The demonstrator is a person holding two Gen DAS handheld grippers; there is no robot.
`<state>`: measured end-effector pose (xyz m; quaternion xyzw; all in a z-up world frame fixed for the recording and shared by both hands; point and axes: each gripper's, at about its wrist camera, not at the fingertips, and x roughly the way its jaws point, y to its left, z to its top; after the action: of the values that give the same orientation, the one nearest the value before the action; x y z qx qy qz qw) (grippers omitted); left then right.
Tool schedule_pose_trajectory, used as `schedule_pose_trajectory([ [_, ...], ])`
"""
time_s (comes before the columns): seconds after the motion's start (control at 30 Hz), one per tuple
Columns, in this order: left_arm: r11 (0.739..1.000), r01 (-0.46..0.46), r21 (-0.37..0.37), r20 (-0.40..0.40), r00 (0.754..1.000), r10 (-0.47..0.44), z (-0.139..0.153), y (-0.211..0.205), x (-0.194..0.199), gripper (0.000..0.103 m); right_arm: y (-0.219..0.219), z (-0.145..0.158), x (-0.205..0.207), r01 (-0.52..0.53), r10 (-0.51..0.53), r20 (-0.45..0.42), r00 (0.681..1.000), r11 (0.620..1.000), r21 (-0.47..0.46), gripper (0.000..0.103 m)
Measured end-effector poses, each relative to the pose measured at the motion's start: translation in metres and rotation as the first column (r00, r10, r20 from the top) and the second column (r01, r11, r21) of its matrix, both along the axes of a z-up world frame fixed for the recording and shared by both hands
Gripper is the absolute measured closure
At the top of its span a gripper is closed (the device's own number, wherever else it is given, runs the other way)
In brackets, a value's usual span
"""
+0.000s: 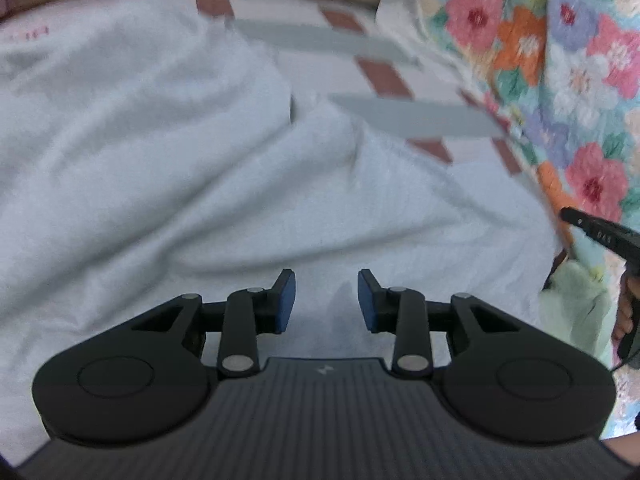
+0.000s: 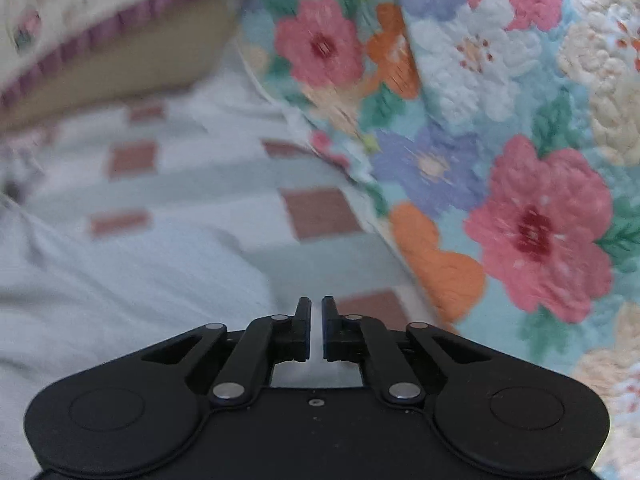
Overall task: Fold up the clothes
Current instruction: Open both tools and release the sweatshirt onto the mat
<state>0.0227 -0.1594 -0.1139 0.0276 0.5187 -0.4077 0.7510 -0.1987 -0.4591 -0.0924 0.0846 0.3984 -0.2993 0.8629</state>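
Observation:
A white garment (image 1: 160,160) lies rumpled across the bed and fills most of the left wrist view. My left gripper (image 1: 326,300) hovers low over its near part, open, with nothing between the blue pads (image 1: 286,300). In the right wrist view the same white garment (image 2: 100,288) lies at the left. My right gripper (image 2: 316,320) is over the garment's right edge and the sheet, with its jaws drawn almost together and only a thin slit left. No cloth shows between them. A hand (image 1: 626,316) holds the right gripper (image 1: 592,232) at the right edge of the left wrist view.
Under the garment is a checked sheet (image 1: 384,76) with red squares and grey stripes (image 2: 320,212). A thick floral quilt (image 2: 500,160) is heaped along the right side (image 1: 560,60). A pillow with purple trim (image 2: 100,40) lies at the far left. Pale green cloth (image 1: 576,304) sits by the quilt.

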Motion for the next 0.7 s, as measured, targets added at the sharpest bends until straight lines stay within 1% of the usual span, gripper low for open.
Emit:
schedule_pose_trajectory([
  [0.03, 1.000, -0.016, -0.011, 0.032, 0.999, 0.016, 0.008, 0.004, 0.006, 0.067, 0.007, 0.005, 0.008, -0.040, 0.040, 0.021, 0.999, 0.999, 0.000, 0.092],
  [0.1, 0.998, -0.047, -0.036, 0.094, 0.994, 0.050, 0.023, 0.011, 0.018, 0.060, 0.021, 0.011, 0.027, -0.130, 0.129, 0.048, 0.990, 0.992, 0.008, 0.087],
  [0.13, 0.997, -0.062, -0.049, 0.125, 0.990, 0.068, 0.031, 0.015, 0.024, 0.060, 0.028, 0.014, 0.037, -0.174, 0.173, 0.061, 0.983, 0.985, 0.013, 0.081],
  [0.17, 0.996, -0.076, -0.053, 0.157, 0.984, 0.083, 0.036, 0.018, 0.030, 0.059, 0.037, 0.015, 0.050, -0.225, 0.223, 0.076, 0.972, 0.974, 0.026, 0.077],
  [0.27, 0.993, -0.115, -0.017, 0.260, 0.959, 0.115, 0.038, 0.021, 0.052, 0.056, 0.057, 0.017, 0.088, -0.373, 0.366, 0.108, 0.924, 0.926, 0.057, 0.077],
  [0.33, 0.990, -0.143, 0.005, 0.327, 0.936, 0.134, 0.039, 0.023, 0.067, 0.056, 0.071, 0.017, 0.116, -0.458, 0.447, 0.126, 0.886, 0.886, 0.074, 0.077],
  [0.4, 0.985, -0.172, 0.024, 0.393, 0.907, 0.149, 0.041, 0.026, 0.081, 0.054, 0.085, 0.015, 0.139, -0.522, 0.508, 0.146, 0.849, 0.848, 0.090, 0.077],
  [0.43, 0.984, -0.178, 0.028, 0.407, 0.901, 0.152, 0.039, 0.025, 0.088, 0.053, 0.094, 0.015, 0.150, -0.548, 0.532, 0.154, 0.833, 0.831, 0.096, 0.076],
  [0.5, 0.986, -0.165, 0.027, 0.365, 0.920, 0.144, 0.027, 0.019, 0.098, 0.049, 0.103, 0.011, 0.171, -0.587, 0.568, 0.159, 0.807, 0.801, 0.118, 0.076],
  [0.53, 0.984, -0.170, 0.046, 0.337, 0.931, 0.144, 0.019, 0.016, 0.105, 0.049, 0.108, 0.008, 0.180, -0.603, 0.583, 0.161, 0.796, 0.787, 0.131, 0.075],
  [0.57, 0.982, -0.178, 0.064, 0.300, 0.942, 0.151, 0.012, 0.014, 0.111, 0.051, 0.111, 0.005, 0.186, -0.611, 0.591, 0.160, 0.791, 0.779, 0.143, 0.075],
  [0.6, 0.978, -0.192, 0.080, 0.248, 0.954, 0.167, 0.004, 0.013, 0.119, 0.068, 0.113, 0.002, 0.192, -0.617, 0.597, 0.159, 0.787, 0.772, 0.153, 0.075],
  [0.63, 0.976, -0.199, 0.087, 0.210, 0.962, 0.177, -0.001, 0.012, 0.124, 0.087, 0.116, -0.002, 0.198, -0.623, 0.603, 0.157, 0.782, 0.765, 0.164, 0.075],
  [0.67, 0.978, -0.193, 0.079, 0.201, 0.964, 0.174, -0.004, 0.012, 0.125, 0.103, 0.118, -0.005, 0.204, -0.628, 0.608, 0.156, 0.778, 0.758, 0.175, 0.075],
  [0.7, 0.980, -0.186, 0.070, 0.206, 0.964, 0.169, -0.003, 0.012, 0.124, 0.103, 0.118, -0.010, 0.207, -0.626, 0.605, 0.158, 0.780, 0.758, 0.186, 0.075],
])
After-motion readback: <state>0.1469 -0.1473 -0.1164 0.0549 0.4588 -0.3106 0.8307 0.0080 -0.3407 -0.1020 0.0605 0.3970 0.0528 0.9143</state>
